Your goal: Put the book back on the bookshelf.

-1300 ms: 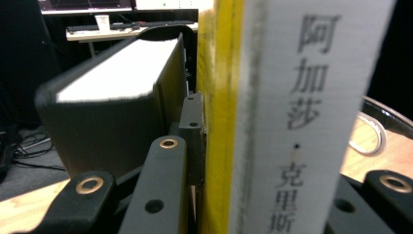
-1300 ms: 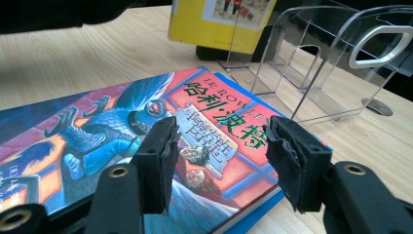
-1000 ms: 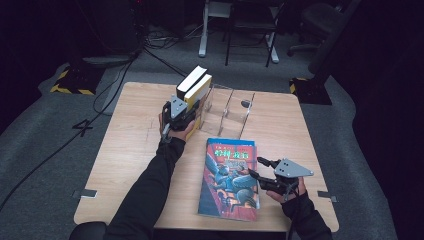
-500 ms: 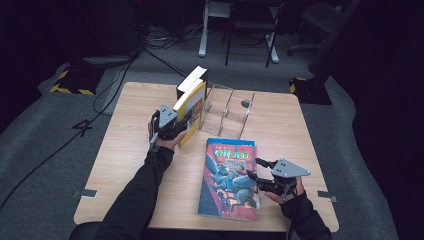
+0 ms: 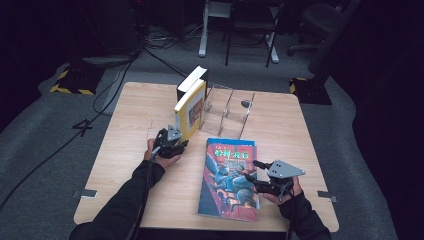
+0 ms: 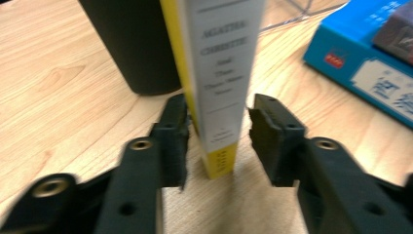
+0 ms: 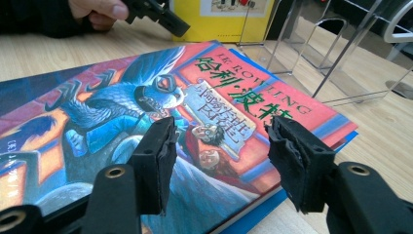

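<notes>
A yellow book [image 5: 192, 111] with a white spine [image 6: 221, 73] stands upright on the wooden table [image 5: 130, 120], against a black book [image 5: 191, 81]. My left gripper [image 5: 180, 144] is at the foot of its spine. Its jaws have just been closing and straddle the spine in the left gripper view [image 6: 219, 112]; the left pad is at the cover and a thin gap shows at the right pad. My right gripper [image 5: 250, 170] hovers open over a colourful picture-cover book [image 7: 146, 112] that lies flat on a blue book [image 7: 253, 219].
A clear acrylic book stand [image 5: 227, 105] stands to the right of the upright books. The flat blue book [image 6: 370, 63] lies close to the right of the left gripper. Chairs and cables sit on the dark floor beyond the table's far edge.
My left hand has slid down along the yellow book to its foot, toward the person. Its jaws let go of the book and spread. The right hand has stayed put.
</notes>
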